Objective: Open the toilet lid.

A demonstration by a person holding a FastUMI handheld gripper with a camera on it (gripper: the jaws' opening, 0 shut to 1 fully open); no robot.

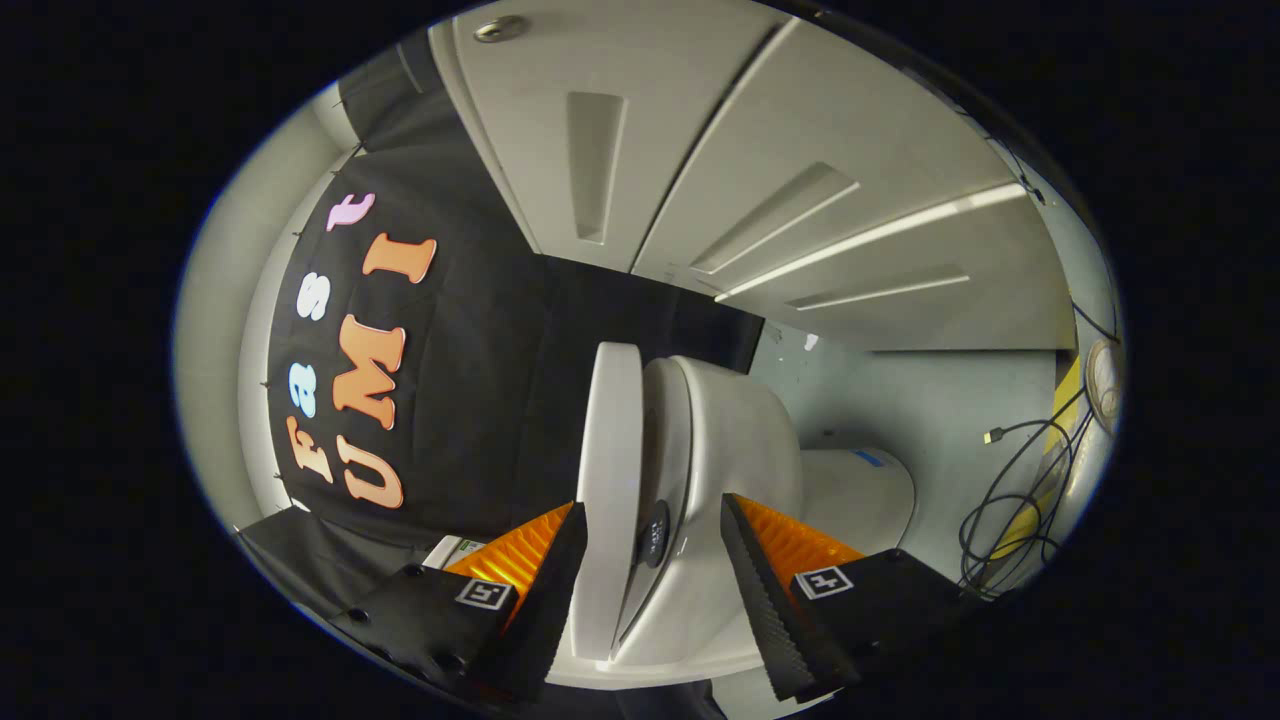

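The toilet lid [610, 480] is a hard white plastic plate, and I judge it stiff, rather light and quite slippery because its surface is smooth and glossy. It should turn on a hinge at its far end, so only little force is needed, but a smooth pad can slide on it. The best place to take hold seems the free front rim, the part nearest to the claw [645, 570], where the lever arm is longest.

The lid looks thin with a rounded edge, clean and without marks. In this rolled view it appears edge-on, standing between the two fingers, with a narrow gap to the toilet seat [668, 440] beside it on the right. A small dark round button [655, 533] sits in this gap. Right of the seat is the white bowl [745, 440].

The claw is open rather wide. Its left finger [545, 600] is just beside the lid, its right finger [765, 600] beside the bowl; I cannot tell if either one touches.

Further right lies a grey floor [900, 400] with black cables [1010, 510]. Beyond are white panels [800, 130].
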